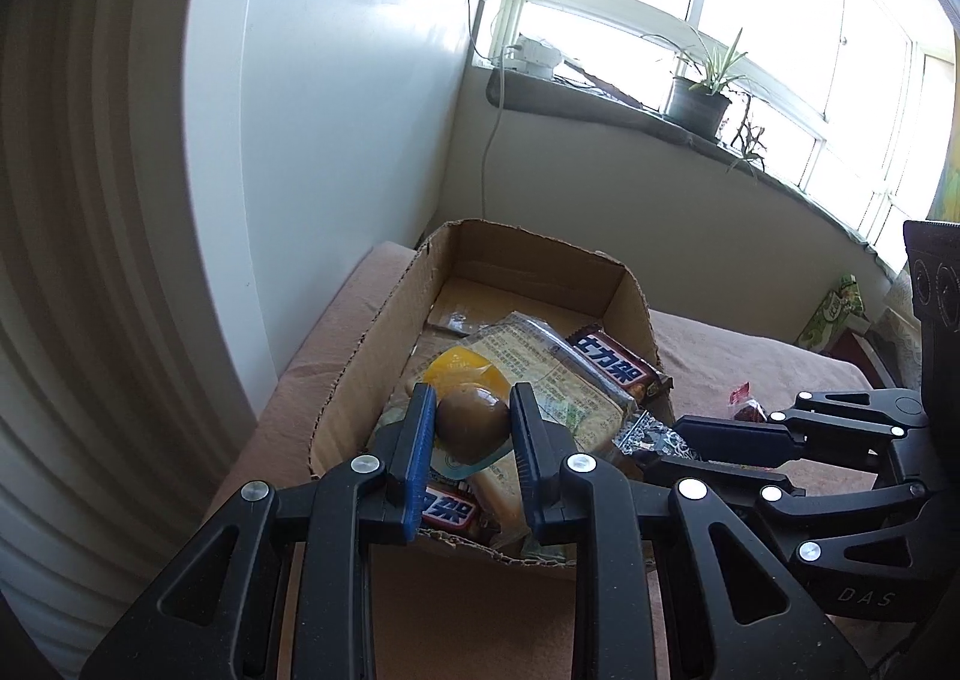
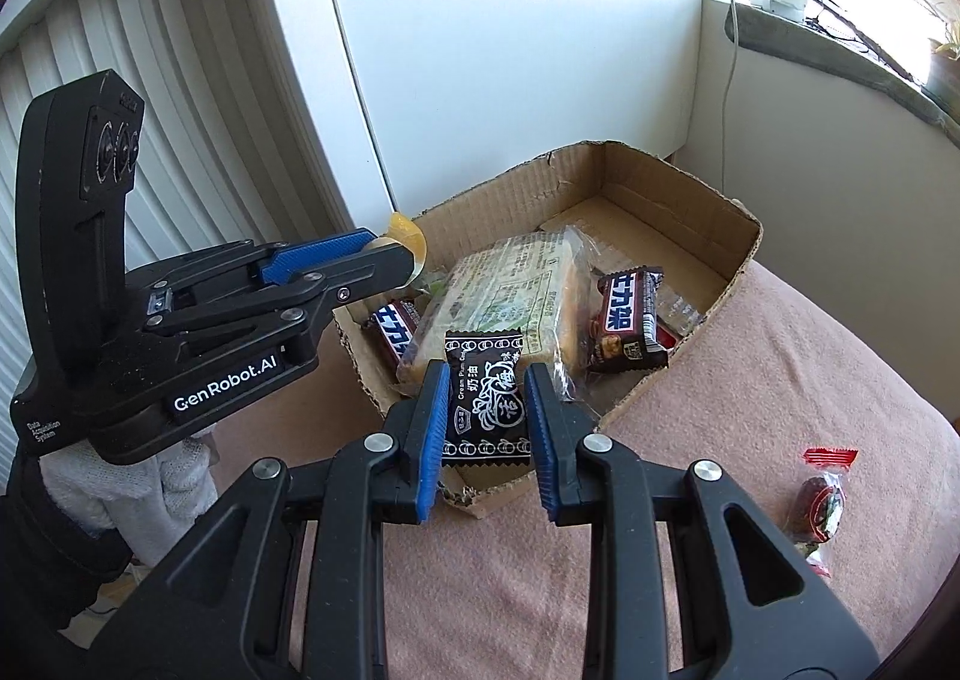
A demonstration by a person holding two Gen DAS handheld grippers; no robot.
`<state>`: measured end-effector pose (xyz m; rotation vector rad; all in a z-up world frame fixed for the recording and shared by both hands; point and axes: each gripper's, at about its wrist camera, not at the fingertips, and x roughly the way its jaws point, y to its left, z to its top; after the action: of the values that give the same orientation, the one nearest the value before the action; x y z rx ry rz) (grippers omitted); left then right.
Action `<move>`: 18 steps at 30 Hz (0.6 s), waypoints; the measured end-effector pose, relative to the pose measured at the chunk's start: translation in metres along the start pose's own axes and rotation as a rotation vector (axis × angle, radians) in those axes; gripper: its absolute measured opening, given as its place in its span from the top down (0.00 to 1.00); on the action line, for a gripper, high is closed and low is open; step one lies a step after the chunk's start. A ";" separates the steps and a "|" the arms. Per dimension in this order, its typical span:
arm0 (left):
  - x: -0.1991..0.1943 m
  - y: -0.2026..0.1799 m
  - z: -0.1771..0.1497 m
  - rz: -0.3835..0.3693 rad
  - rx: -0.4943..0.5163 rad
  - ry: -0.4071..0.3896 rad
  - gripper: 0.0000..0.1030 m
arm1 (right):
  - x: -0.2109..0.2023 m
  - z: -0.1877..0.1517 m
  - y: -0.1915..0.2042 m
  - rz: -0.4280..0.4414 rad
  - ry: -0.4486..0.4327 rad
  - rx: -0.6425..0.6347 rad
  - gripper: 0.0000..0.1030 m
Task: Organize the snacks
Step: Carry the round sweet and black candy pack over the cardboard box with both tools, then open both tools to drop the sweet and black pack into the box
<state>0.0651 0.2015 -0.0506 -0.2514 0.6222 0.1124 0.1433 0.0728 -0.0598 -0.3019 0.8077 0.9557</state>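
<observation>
An open cardboard box (image 1: pixel 360 374) (image 2: pixel 660 182) sits on a pink cloth. In it lie a large biscuit pack (image 1: pixel 540 374) (image 2: pixel 510 296) and brown chocolate bars (image 1: pixel 612 368) (image 2: pixel 630 320). My left gripper (image 1: pixel 471 416) is shut on a yellow-wrapped packet with a brown egg-shaped snack (image 1: pixel 471 419), held over the box's near end; it also shows in the right wrist view (image 2: pixel 384 254). My right gripper (image 2: pixel 487 416) is shut on a black plum candy packet (image 2: pixel 487 404) above the box's near edge; it also shows in the left wrist view (image 1: pixel 660 449).
A red-wrapped candy (image 2: pixel 819 500) (image 1: pixel 747 404) lies on the pink cloth (image 2: pixel 750 380) right of the box. A white wall panel and a ribbed radiator stand behind and to the left. A windowsill with a potted plant (image 1: pixel 699 101) is at the back.
</observation>
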 end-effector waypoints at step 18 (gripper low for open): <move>0.003 0.005 0.002 0.035 -0.021 0.000 0.56 | 0.013 0.003 0.002 -0.007 -0.001 -0.013 0.42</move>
<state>0.0680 0.2068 -0.0516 -0.2609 0.6257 0.1526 0.1472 0.0834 -0.0668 -0.3154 0.7997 0.9542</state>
